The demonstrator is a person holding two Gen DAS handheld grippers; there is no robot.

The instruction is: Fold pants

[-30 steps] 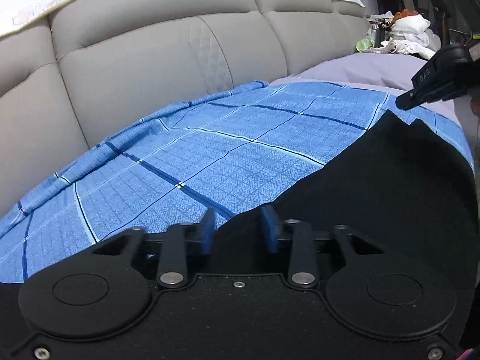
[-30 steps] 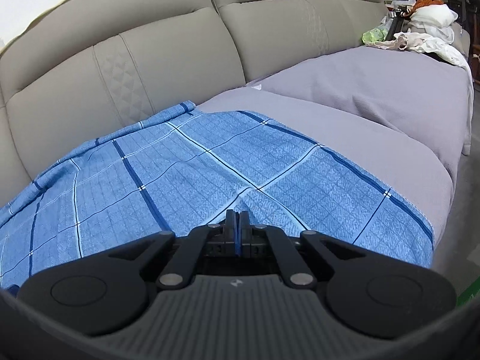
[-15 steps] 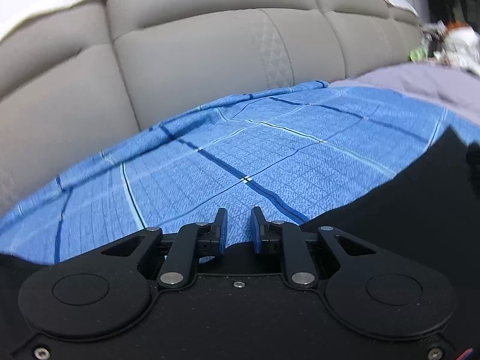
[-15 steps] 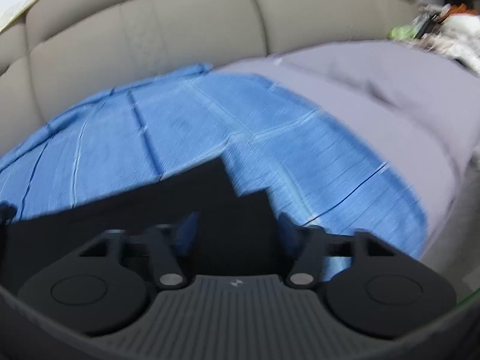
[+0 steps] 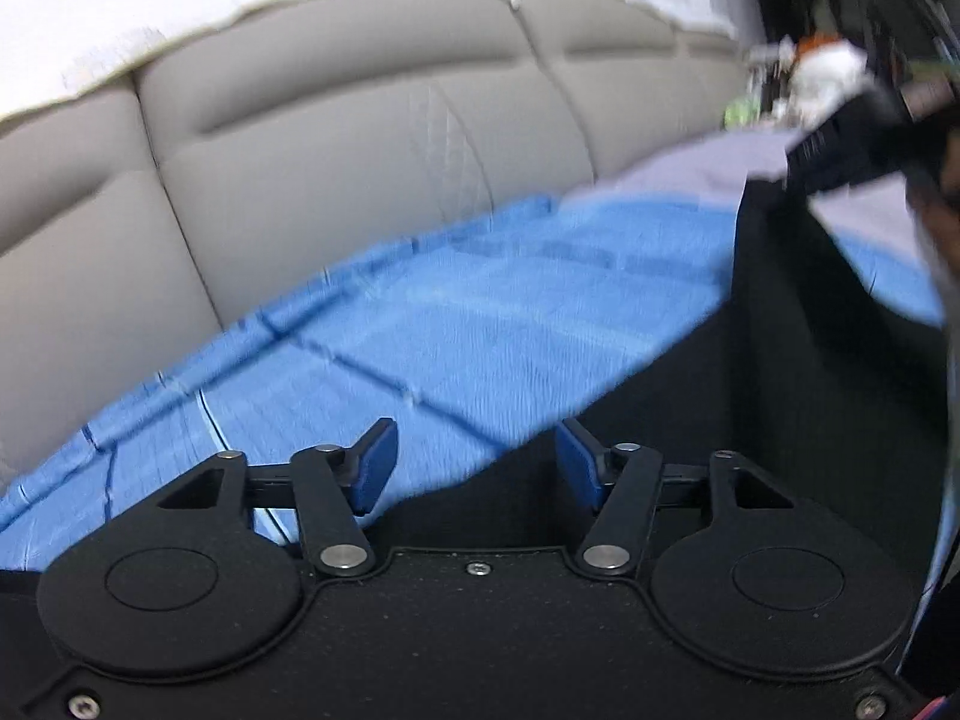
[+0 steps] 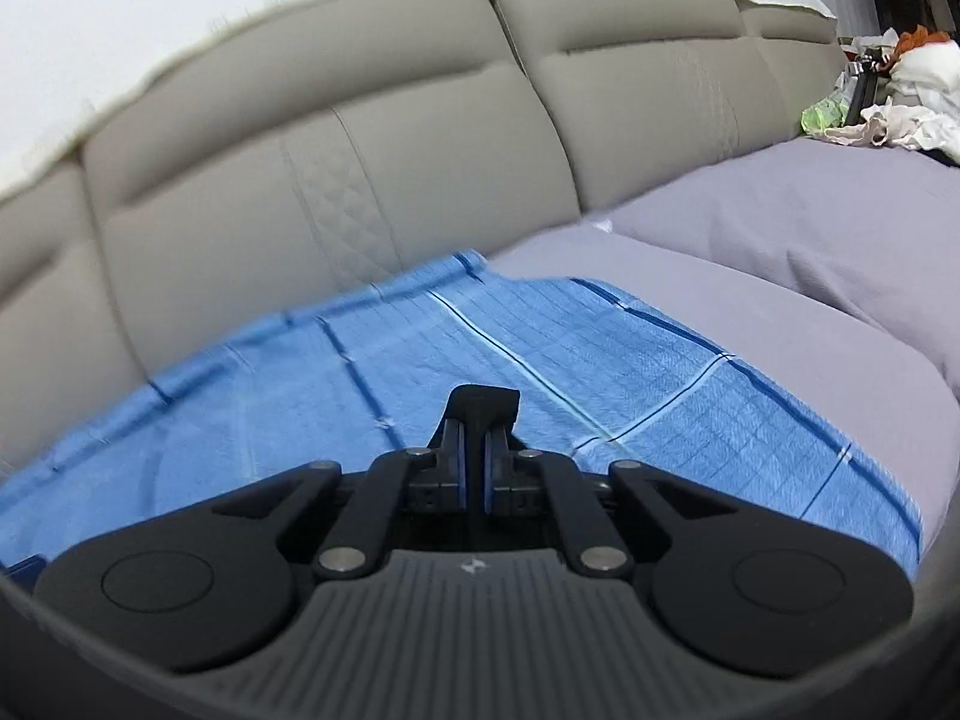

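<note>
Two tongs at work | right tongs (image 6: 474, 468) now clenched on a corner of the black pants (image 5: 780, 420), empty a second ago | left tongs (image 5: 474, 468) opening, pants edge loose between them | pants at near edge of blue sheet (image 6: 600, 372) on sofa (image 6: 300, 180) | fold starting.

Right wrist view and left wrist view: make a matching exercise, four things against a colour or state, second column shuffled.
Things:
1. pants
2. checked sheet
3. sofa backrest
4. right tongs

Colour or state:
A. beige
B. black
C. shut on a fold of cloth
D. blue

Pairs: 1-B, 2-D, 3-A, 4-C
</note>
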